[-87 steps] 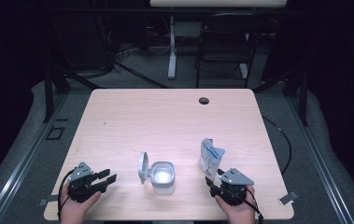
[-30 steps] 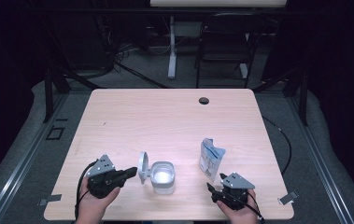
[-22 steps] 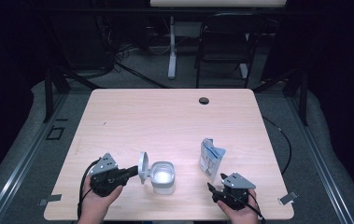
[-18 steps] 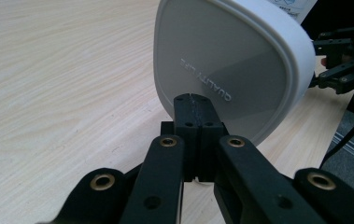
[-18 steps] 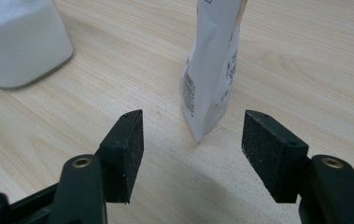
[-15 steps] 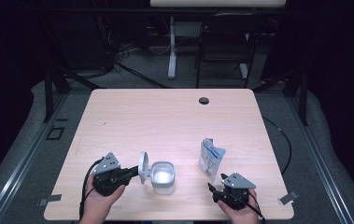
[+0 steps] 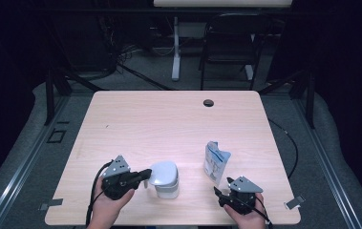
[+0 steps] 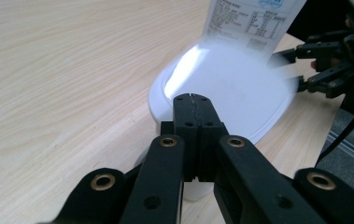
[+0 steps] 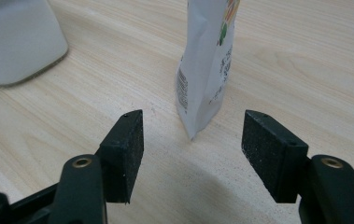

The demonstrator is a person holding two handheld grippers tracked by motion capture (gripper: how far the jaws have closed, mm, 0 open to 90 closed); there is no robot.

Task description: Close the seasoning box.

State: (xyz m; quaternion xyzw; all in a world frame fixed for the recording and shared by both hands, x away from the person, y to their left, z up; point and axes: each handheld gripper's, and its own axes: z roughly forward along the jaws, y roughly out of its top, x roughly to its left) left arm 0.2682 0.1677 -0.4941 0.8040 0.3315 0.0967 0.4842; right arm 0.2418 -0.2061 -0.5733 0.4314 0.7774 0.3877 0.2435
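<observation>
Left tool (image 7: 146, 174), pressed together, nudging lid (image 7: 163, 172) down onto tub (image 7: 167, 191). Right tool (image 7: 222, 192) spread, pouch (image 7: 215, 162) at 12 o'clock. Next, probably: press lid flush.

White lidded container (image 7: 165, 179), lid down, near table's front edge.

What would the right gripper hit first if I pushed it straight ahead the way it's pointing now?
Most likely the pouch: it stands upright just beyond the right gripper, roughly centred between its open jaws. The bare table lies behind it. Exact depth is unclear.
</observation>
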